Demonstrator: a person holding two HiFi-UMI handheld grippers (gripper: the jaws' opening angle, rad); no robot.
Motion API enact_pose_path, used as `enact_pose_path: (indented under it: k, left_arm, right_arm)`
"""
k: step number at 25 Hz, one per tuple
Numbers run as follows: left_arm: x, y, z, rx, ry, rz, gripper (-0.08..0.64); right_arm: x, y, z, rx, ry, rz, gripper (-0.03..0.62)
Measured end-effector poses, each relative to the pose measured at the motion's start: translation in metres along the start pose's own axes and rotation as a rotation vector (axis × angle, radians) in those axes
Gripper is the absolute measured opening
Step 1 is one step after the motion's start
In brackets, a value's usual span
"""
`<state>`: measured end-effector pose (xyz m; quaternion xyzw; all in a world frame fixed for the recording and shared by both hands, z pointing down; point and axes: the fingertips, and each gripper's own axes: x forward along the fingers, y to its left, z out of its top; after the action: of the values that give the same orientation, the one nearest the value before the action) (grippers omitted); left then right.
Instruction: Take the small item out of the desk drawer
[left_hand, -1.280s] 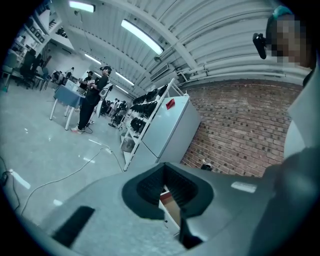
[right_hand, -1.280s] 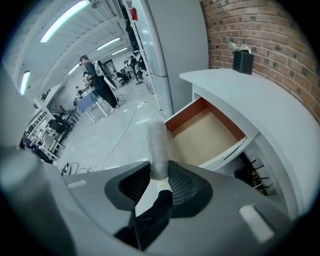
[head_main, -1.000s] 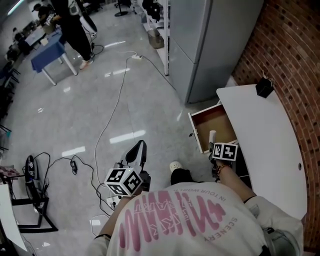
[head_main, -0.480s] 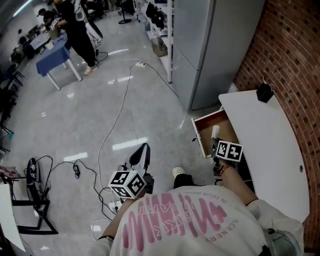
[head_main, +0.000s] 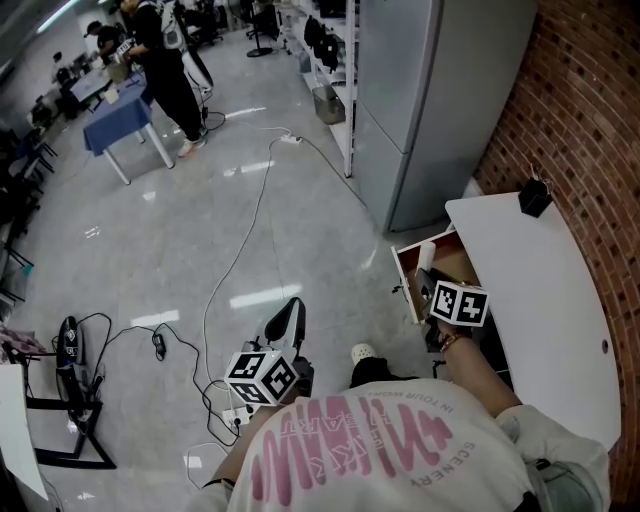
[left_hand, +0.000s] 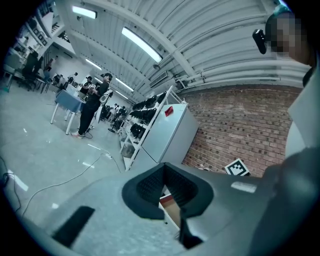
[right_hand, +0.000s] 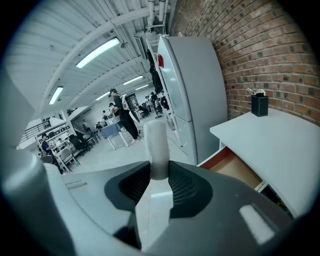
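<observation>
Tube (right_hand: 155, 145), likely light, stiff and slick, sits clamped mid-length in the right gripper (right_hand: 159, 172) jaws, while the left gripper (left_hand: 163, 174) jaws are closed and empty.

Head view: marker cube (head_main: 458, 303) hides the jaws of the right gripper (right_hand: 159, 172) and part of the drawer (head_main: 408, 283), the person's shoulder covers the desk's (head_main: 530, 280) near end; right gripper view: white item's (right_hand: 155, 145) lower end buried between the pads, black holder's (right_hand: 259, 106) contents too small to tell.
</observation>
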<state>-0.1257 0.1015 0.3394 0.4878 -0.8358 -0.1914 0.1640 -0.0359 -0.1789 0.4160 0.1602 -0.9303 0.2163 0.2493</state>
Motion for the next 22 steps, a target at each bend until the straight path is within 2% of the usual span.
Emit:
enact_pose_path:
  k: [8,22]
  left_arm:
    - [-0.019,0.004,0.009,-0.01,-0.039,0.017,0.003]
    - [-0.034,-0.021,0.012,-0.004,-0.077,0.018,0.003]
  right_arm:
    - [-0.004,0.069,0.018,-0.024,-0.051,0.16,0.124]
    - [-0.036,0.14,0.02,-0.071,-0.085,0.361,0.127]
